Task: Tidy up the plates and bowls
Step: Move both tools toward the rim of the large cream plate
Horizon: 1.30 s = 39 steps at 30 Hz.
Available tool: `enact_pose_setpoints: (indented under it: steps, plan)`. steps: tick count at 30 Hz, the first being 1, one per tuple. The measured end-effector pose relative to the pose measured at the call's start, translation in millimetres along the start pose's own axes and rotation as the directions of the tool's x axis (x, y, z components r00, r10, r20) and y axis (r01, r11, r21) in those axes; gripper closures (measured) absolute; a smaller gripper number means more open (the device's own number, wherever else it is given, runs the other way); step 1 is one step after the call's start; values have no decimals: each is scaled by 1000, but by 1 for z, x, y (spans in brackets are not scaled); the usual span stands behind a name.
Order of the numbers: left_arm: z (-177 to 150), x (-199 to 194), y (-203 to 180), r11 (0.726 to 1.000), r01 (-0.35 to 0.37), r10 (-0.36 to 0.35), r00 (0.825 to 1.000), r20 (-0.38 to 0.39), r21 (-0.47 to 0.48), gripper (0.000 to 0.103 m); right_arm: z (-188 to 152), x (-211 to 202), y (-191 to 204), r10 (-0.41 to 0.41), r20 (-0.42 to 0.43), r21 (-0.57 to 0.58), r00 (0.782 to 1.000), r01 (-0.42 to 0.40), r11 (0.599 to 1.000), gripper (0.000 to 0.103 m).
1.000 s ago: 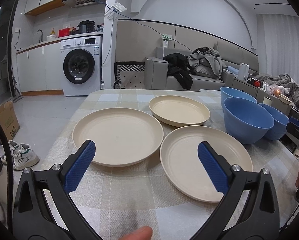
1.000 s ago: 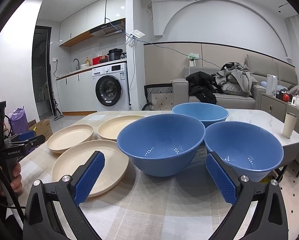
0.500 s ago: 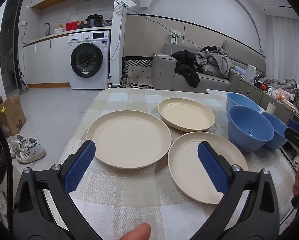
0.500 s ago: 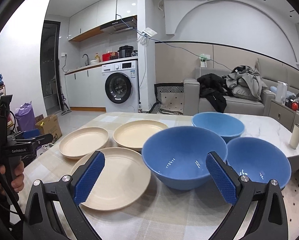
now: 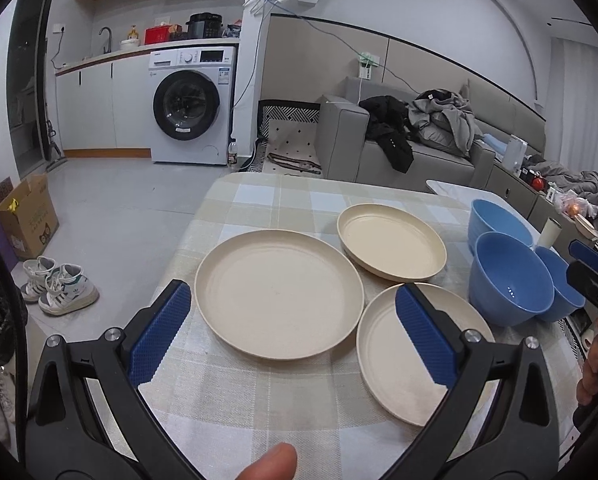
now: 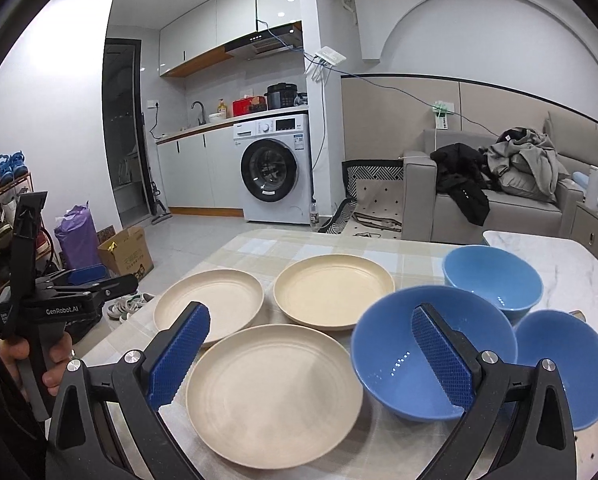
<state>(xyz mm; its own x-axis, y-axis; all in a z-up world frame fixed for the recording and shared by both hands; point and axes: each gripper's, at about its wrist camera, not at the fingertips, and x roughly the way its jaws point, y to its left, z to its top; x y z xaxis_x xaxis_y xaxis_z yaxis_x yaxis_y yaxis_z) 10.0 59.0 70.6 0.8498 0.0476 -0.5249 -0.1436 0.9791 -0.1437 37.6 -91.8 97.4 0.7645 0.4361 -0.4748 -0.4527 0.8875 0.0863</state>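
Left hand-held gripper (image 5: 289, 334): jaws spread wide, nothing between them, held above the near edge of the table (image 5: 259, 392), in front of the plates.
Right hand-held gripper (image 6: 311, 354): likewise spread wide and empty, aimed between the nearest plate and the nearest bowl.
Plates: three, cream, all lying flat and separate on the checked cloth; large plate (image 5: 279, 294) on the left, near plate (image 5: 383, 344) just beside it on the right, far plate (image 5: 391, 242) behind both.
Bowls: three, blue, upright, clustered at the right end of the table; near bowl (image 6: 403, 344), far bowl (image 6: 493, 276), right bowl (image 6: 579, 356), the rims close together or touching.
Stage: judged as the very start, nothing stacked yet.
Risk, plates: low, smooth rims; a shallow pinch likely to slip and drop a plate back on the table.
Risk, crowding: rims of neighbouring plates nearly touching, so a finger slid under one could nudge the next.
Risk, bowls: right bowl near the table edge; a push from the side could send it off.
Risk, hand-held grippers: working close together, could knock each other.
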Motion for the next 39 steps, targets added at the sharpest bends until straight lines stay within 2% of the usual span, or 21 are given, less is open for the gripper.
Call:
enact_pose_setpoints:
  steps: [8, 11, 17, 24, 27, 30, 33, 35, 39]
  plan:
    - [17, 26, 15, 999, -36, 35, 999, -42, -26, 1, 23, 35, 13, 42, -46, 8, 998, -42, 999, 0]
    - [24, 42, 21, 999, -30, 28, 998, -60, -39, 1, 27, 53, 17, 61, -69, 13, 996, -60, 998, 0]
    - [35, 69, 24, 999, -41, 40, 996, -83, -20, 1, 31, 83, 29, 79, -117, 8, 990, -79, 997, 0]
    - [28, 99, 45, 997, -52, 44, 989, -142, -55, 1, 35, 119, 47, 105, -152, -6, 983, -107, 994, 1]
    - [24, 111, 56, 995, -86, 76, 984, -159, -58, 1, 36, 136, 54, 112, -166, -13, 980, -116, 993, 4]
    - [20, 122, 68, 993, -89, 74, 981, -179, -76, 2, 30, 154, 61, 126, -194, -5, 973, -130, 992, 8]
    - [16, 131, 77, 992, -70, 49, 979, -199, -101, 9, 25, 172, 65, 139, -219, 3, 966, -142, 990, 13]
    - [13, 138, 80, 991, -83, 59, 974, -219, -101, 14, 21, 185, 67, 144, -241, 12, 960, -146, 989, 18]
    - [5, 152, 84, 993, -72, 46, 968, -246, -97, 19, 11, 210, 65, 153, -294, 28, 943, -152, 988, 19]
